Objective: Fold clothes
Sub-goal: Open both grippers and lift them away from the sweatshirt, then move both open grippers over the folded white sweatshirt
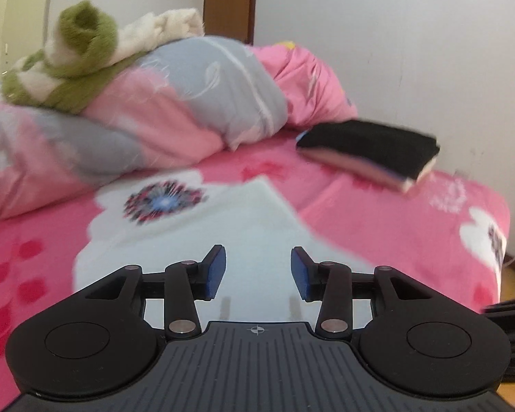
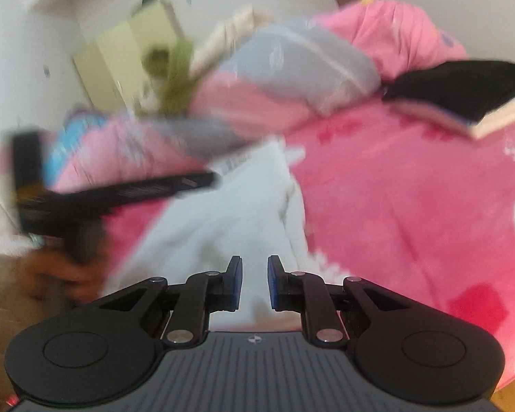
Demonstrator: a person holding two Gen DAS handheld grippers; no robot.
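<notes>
A pale blue-white garment [image 1: 257, 219] lies flat on the pink bed sheet [image 1: 377, 219], reaching under both grippers. My left gripper [image 1: 258, 273] hovers over its near part, open, with nothing between the blue pads. In the right wrist view the same garment [image 2: 230, 206] looks creased along its right edge. My right gripper [image 2: 254, 283] is above its near end, open with a narrow gap and nothing in it. The left gripper [image 2: 120, 192] shows there as a blurred black shape held by a hand [image 2: 61, 274] at the left.
A folded black garment on a pink one [image 1: 370, 146] sits at the bed's far right. A bundled pink and grey duvet [image 1: 175, 110] fills the back, with a green and cream fleece [image 1: 75, 58] on top. The white wall [image 1: 412, 51] and bed edge [image 1: 501, 240] lie right.
</notes>
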